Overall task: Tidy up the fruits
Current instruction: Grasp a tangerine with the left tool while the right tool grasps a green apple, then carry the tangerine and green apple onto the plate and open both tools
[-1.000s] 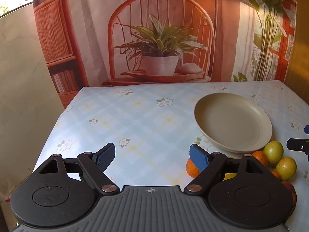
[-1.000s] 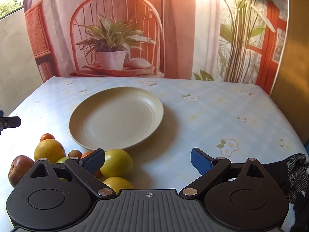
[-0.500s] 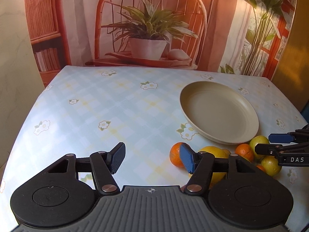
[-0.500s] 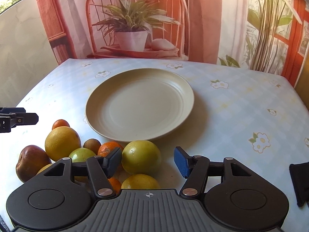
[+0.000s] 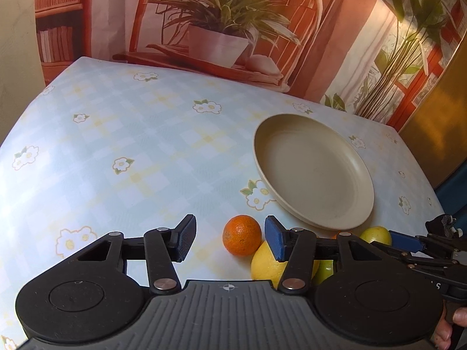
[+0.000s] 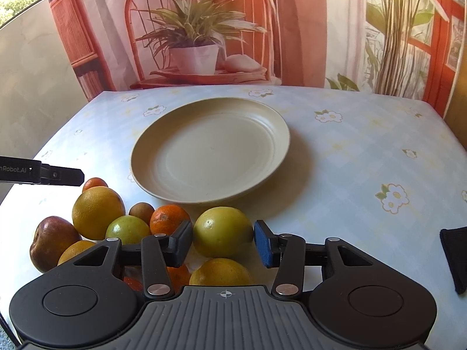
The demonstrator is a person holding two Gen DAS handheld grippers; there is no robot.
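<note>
In the left wrist view, my left gripper (image 5: 229, 240) has just been closing, and it now frames the small orange (image 5: 242, 235) at lower centre. The pads do not touch it yet, so nothing is held. The empty plate (image 5: 313, 169) is at the right.

In the right wrist view, my right gripper (image 6: 223, 243) has also been closing, and its pads now sit on both sides of the yellow-green fruit (image 6: 222, 231) at lower centre. I judge this grasp almost ready for carrying to the plate (image 6: 210, 148) above.

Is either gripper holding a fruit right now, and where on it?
Right gripper: its closing jaws flank a yellow-green citrus at its widest sides; firm contact cannot be told. Left gripper holds nothing.
</note>
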